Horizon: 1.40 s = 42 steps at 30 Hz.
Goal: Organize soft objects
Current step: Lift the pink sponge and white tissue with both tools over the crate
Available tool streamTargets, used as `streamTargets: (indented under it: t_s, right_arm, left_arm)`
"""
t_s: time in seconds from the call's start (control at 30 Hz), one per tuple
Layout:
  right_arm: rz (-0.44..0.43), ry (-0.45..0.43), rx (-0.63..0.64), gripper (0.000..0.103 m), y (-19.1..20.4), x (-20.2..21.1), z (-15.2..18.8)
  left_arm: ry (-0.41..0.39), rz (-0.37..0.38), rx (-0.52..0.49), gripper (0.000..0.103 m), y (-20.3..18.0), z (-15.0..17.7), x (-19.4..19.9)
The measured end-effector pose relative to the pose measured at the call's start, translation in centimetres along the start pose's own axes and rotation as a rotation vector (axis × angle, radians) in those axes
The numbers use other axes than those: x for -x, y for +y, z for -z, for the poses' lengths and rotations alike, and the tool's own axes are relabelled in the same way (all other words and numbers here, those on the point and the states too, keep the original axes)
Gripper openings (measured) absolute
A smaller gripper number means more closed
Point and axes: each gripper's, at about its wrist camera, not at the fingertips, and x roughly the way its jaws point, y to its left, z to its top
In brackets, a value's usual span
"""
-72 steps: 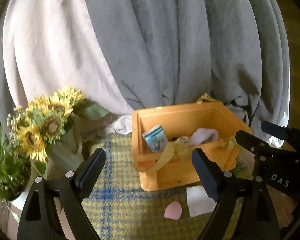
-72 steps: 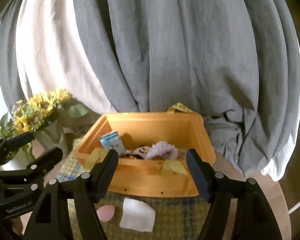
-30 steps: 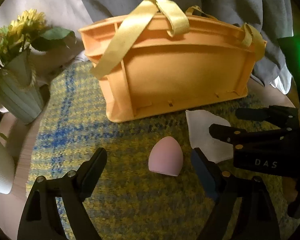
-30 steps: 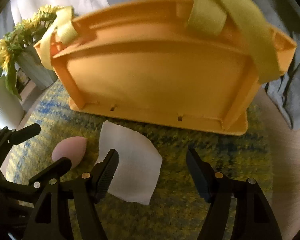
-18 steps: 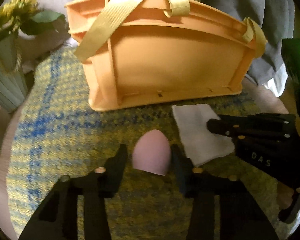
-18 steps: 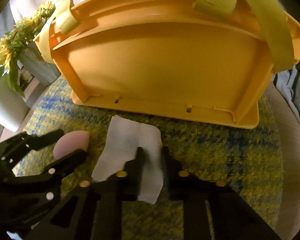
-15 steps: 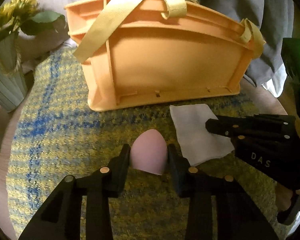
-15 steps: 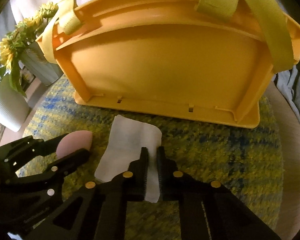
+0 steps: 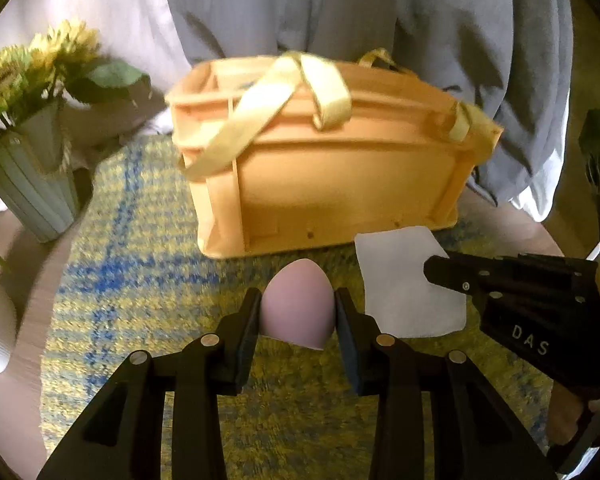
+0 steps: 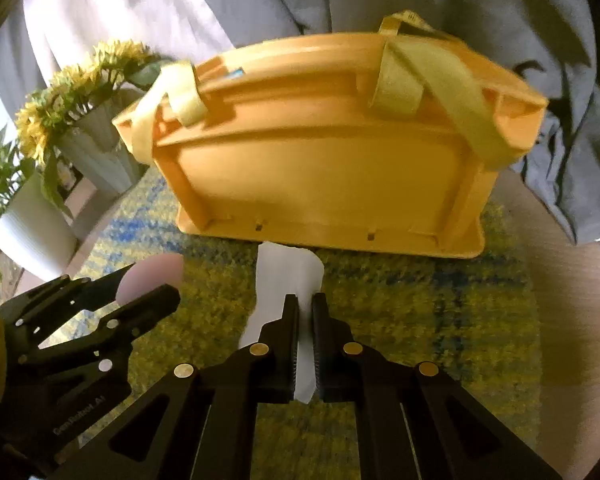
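My left gripper (image 9: pixel 296 300) is shut on a pink egg-shaped sponge (image 9: pixel 298 304) and holds it just above the yellow-blue plaid mat (image 9: pixel 140 280). My right gripper (image 10: pixel 305 304) is shut on a white square pad (image 10: pixel 286 276), which hangs bent from the fingers. The sponge also shows in the right wrist view (image 10: pixel 150 274), and the pad in the left wrist view (image 9: pixel 404 276). An orange crate (image 9: pixel 332 184) with yellow fabric handles stands just behind both; in the right wrist view (image 10: pixel 332 152) its inside is hidden.
A ribbed vase with sunflowers (image 9: pixel 32 184) stands at the left of the mat. A white ribbed pot (image 10: pixel 32 224) stands nearer on the left. Grey and white curtains (image 9: pixel 340 20) hang behind the crate. Bare wooden table (image 10: pixel 572 300) shows at the right.
Both grippers came down, shut on the sponge and the pad, and have now lifted and pulled back a little with them. The pad hangs folded.
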Motion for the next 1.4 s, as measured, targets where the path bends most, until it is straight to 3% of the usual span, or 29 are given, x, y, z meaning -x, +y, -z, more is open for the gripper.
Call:
streamTargets:
  t_s: [0.93, 1.4]
  right_arm:
    - [0.075, -0.307, 0.017, 0.008, 2.3, 13.1, -2.6]
    - [0.108, -0.478, 0.02, 0.008, 2.0, 16.0, -6.1]
  left_arm:
    - [-0.309, 0.041, -0.043, 0.036, -2.3, -4.7, 10.9]
    - [-0.442, 0.027, -0.103, 0.036, -2.9, -9.0, 12.3]
